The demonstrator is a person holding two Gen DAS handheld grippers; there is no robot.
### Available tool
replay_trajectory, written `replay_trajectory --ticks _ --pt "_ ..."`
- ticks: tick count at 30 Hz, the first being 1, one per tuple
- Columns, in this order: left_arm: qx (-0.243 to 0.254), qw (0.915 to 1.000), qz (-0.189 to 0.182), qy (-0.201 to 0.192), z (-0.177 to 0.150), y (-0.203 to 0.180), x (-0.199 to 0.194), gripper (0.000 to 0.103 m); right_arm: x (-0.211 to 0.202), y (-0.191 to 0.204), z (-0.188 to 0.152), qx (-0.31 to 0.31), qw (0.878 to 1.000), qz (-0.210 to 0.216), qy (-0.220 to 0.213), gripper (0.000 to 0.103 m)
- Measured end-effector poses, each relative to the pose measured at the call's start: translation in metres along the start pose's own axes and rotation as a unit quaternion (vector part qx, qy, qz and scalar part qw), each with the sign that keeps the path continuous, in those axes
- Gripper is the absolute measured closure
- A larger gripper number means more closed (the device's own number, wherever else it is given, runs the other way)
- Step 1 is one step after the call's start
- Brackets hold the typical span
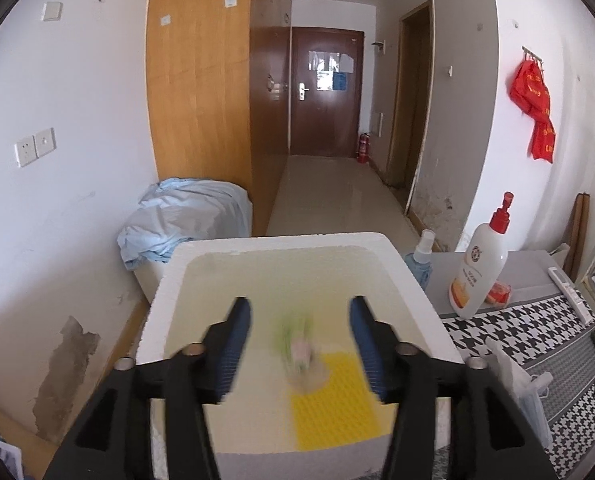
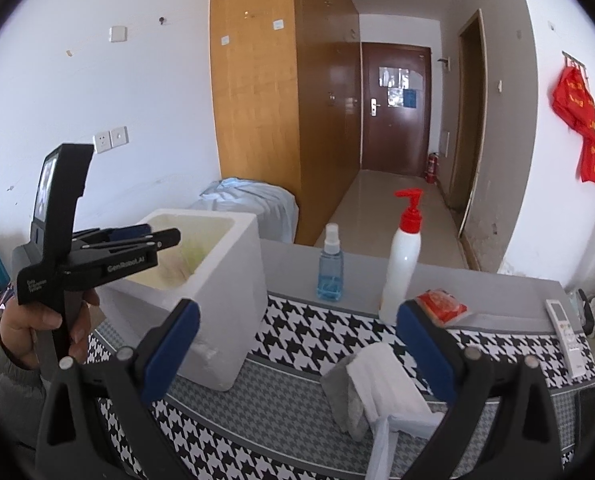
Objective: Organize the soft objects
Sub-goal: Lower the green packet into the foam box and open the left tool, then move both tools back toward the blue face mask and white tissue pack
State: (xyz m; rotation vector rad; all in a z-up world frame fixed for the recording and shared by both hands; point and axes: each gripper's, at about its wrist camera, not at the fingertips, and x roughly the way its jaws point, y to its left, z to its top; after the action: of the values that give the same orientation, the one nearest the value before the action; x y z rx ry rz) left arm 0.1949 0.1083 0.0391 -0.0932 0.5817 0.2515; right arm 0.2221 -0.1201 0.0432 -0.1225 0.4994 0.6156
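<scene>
A white foam box stands on the table; it also shows in the right wrist view. Inside lie a yellow sponge and a blurred green and pink soft thing. My left gripper is open and empty just above the box opening; it also shows in the right wrist view. My right gripper is open and empty above the table, over folded white and grey cloths. A white face mask lies to the right of the box.
A patterned black-and-white table cover carries a blue spray bottle, a white pump bottle, a red packet and a remote. A light blue bundle lies behind the box by the wardrobe.
</scene>
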Motion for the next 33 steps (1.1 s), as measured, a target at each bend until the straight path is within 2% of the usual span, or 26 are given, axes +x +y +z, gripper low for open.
replay_trajectory --ticks 1,6,8,18,33 --pt "0.0 1.0 0.001 -0.004 0.0 0.0 -0.003 0.039 -0.001 -0.001 0.0 0.001 1.0 0.0 -0.001 0.003" --pt "-0.01 0.9993 -0.005 -0.036 -0.001 -0.002 -0.023 0.005 -0.007 -0.007 -0.003 0.004 1.0 -0.002 -0.006 0.003" --pt "-0.017 0.9984 -0.008 -0.053 -0.001 -0.003 -0.035 0.001 -0.01 -0.009 -0.003 0.006 1.0 -0.003 -0.01 0.003" --pt "-0.002 0.9959 -0.031 -0.085 -0.006 -0.023 -0.09 0.001 -0.036 -0.009 -0.005 0.002 1.0 -0.001 -0.028 0.003" --pt "0.013 0.9928 -0.043 -0.111 -0.028 -0.044 -0.134 0.001 -0.081 -0.013 -0.023 -0.002 0.999 -0.006 -0.051 0.003"
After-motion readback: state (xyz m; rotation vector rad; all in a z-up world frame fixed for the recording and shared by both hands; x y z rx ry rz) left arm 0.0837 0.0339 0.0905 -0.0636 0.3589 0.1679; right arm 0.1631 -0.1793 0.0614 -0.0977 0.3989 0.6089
